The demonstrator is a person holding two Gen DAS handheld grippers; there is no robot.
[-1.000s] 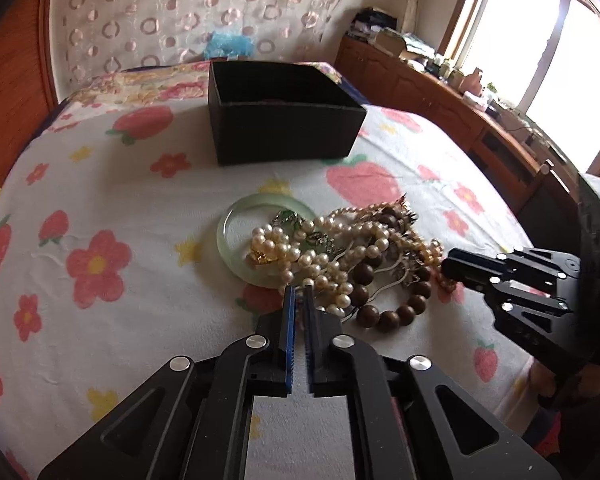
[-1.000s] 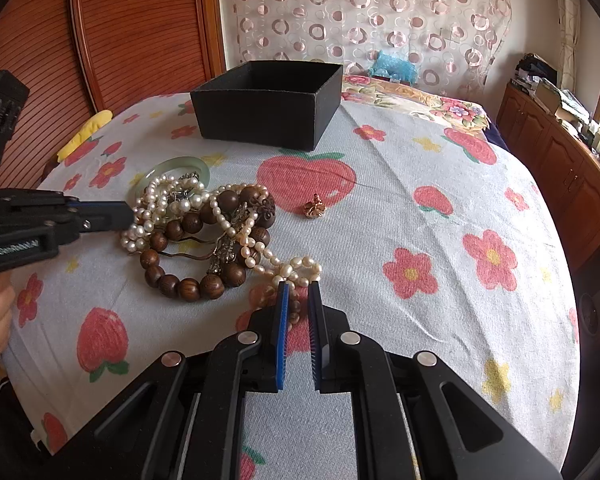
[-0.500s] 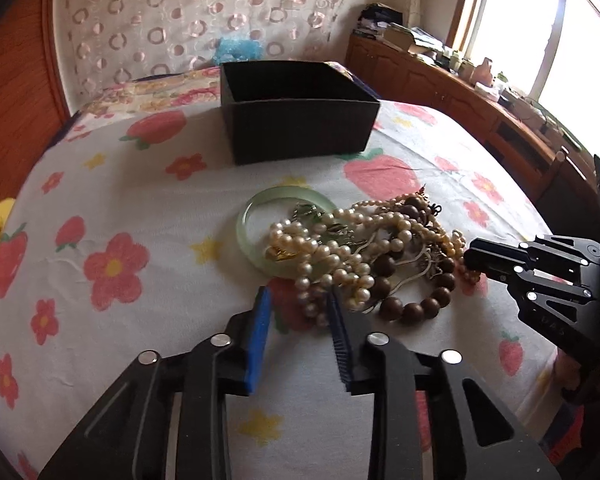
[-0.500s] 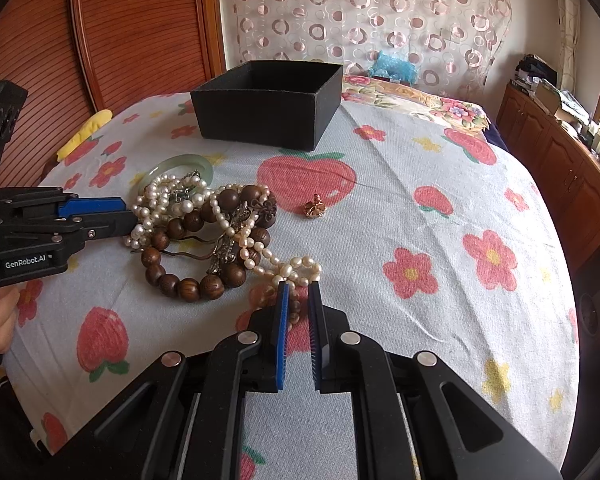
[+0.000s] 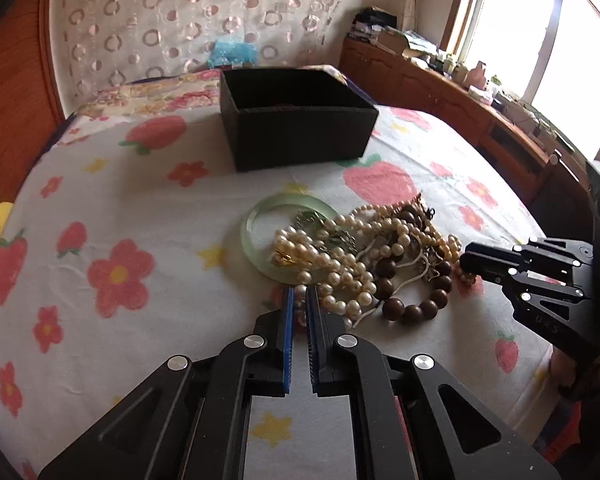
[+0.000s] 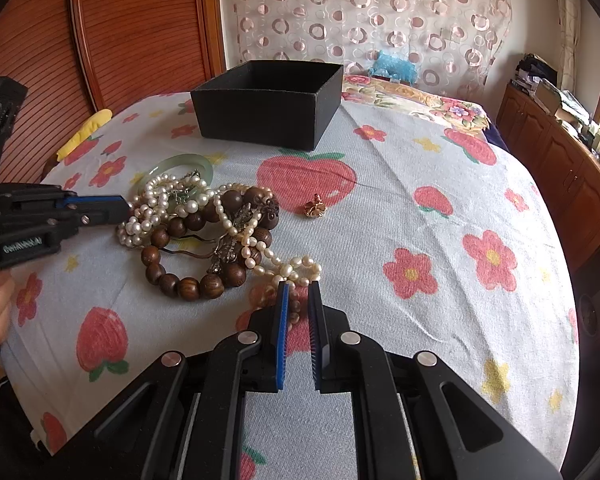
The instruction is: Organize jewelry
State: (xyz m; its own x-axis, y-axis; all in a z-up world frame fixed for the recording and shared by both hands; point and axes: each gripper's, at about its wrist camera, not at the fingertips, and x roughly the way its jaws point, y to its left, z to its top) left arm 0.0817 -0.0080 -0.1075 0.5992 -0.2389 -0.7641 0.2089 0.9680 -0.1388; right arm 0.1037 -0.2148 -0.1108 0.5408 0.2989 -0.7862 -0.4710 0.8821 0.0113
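Note:
A tangled pile of jewelry lies on the flowered cloth: white pearl strands [image 5: 332, 264] [image 6: 160, 200], a brown wooden bead bracelet [image 5: 412, 308] [image 6: 188, 284] and a pale green bangle [image 5: 260, 220] [image 6: 184, 162]. My left gripper [image 5: 299, 294] is shut on the near end of a pearl strand at the pile's edge; it also shows in the right wrist view [image 6: 120, 210]. My right gripper [image 6: 298, 286] is nearly shut, its tips at a pearl loop [image 6: 300, 266], and I cannot tell if it pinches it. A small gold ornament [image 6: 315, 207] lies apart.
An open black box [image 5: 296, 120] [image 6: 268, 104] stands on the bed beyond the pile. A wooden headboard [image 6: 100, 40] is at the left, a wooden cabinet [image 6: 560, 160] at the right. A yellow object [image 6: 84, 132] lies at the bed's left edge.
My left gripper opened half a second ago, moved in on the pile and has now closed on a pearl strand. The right gripper has not moved.

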